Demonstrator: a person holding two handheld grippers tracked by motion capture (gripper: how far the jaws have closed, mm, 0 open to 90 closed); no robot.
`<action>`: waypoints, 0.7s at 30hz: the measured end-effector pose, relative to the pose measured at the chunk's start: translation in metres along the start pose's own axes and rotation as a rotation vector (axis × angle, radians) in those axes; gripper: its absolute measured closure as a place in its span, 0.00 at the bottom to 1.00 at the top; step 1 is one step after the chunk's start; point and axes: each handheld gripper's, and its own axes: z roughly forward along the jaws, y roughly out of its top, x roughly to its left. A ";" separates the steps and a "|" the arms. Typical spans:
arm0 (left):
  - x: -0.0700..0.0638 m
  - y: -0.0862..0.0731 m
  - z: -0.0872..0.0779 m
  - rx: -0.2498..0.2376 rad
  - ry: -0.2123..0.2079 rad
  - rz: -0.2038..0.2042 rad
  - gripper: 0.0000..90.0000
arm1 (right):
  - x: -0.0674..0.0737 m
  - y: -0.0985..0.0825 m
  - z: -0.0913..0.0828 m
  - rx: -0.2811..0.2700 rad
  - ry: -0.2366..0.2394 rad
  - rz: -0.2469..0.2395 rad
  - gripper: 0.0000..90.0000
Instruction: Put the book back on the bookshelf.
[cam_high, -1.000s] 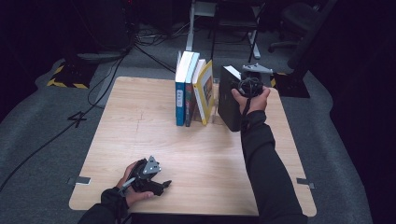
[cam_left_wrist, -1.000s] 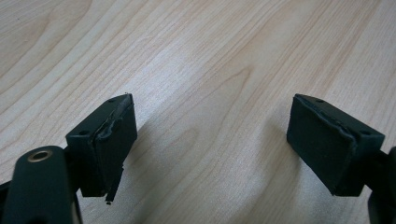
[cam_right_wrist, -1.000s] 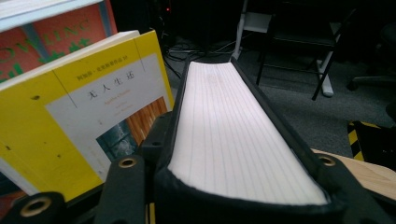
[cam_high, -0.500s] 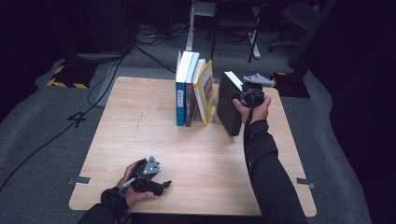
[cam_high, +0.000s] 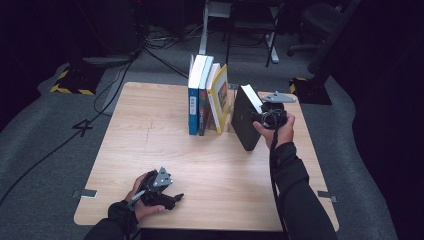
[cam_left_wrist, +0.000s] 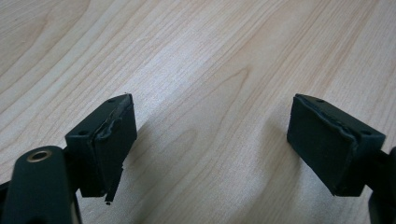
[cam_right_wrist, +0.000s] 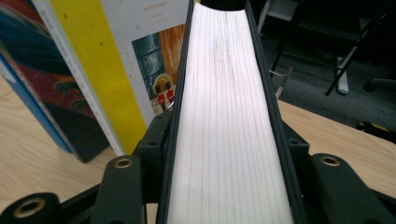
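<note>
Work in hand: a black hardcover book (cam_high: 246, 119) is being handled beside a standing row of books at the far side of the wooden table (cam_high: 150, 150).
Row: blue book (cam_high: 194, 100), a dark-spined book (cam_high: 203, 102) and a yellow-covered book (cam_high: 220, 97), upright and leaning together.
Black book, position: to the right of the yellow-covered book, apart from it at the top, tilted with its top edge away from the row; its lower corner looks close to the tabletop, though contact cannot be judged.
Right gripper (cam_high: 265, 116): jaws clamped on the black book across its thickness; in the right gripper view the white page block (cam_right_wrist: 224, 130) runs straight up between both jaws, covers pressed on either side.
Left gripper (cam_high: 167, 196): resting low at the near edge of the table, jaws wide apart with nothing between them; bare wood shows between the pads (cam_left_wrist: 112, 135).
Step, judged: either the book is being set into the row or drawn off its end; a single moment does not settle which.
Next move, judged: if joining the row, stand the book upright and slide it flush to the yellow cover before letting go; the leaning row could topple if nudged hard.
</note>
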 end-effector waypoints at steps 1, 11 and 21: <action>0.000 0.000 0.000 0.000 0.001 -0.002 0.18 | 0.000 0.000 0.000 0.008 0.003 0.003 0.55; 0.000 0.000 0.000 0.000 0.001 -0.002 0.18 | -0.003 -0.003 0.008 -0.021 0.015 0.034 0.45; 0.000 0.000 0.000 0.000 0.000 0.000 0.18 | -0.004 -0.003 0.009 -0.001 0.013 0.027 0.44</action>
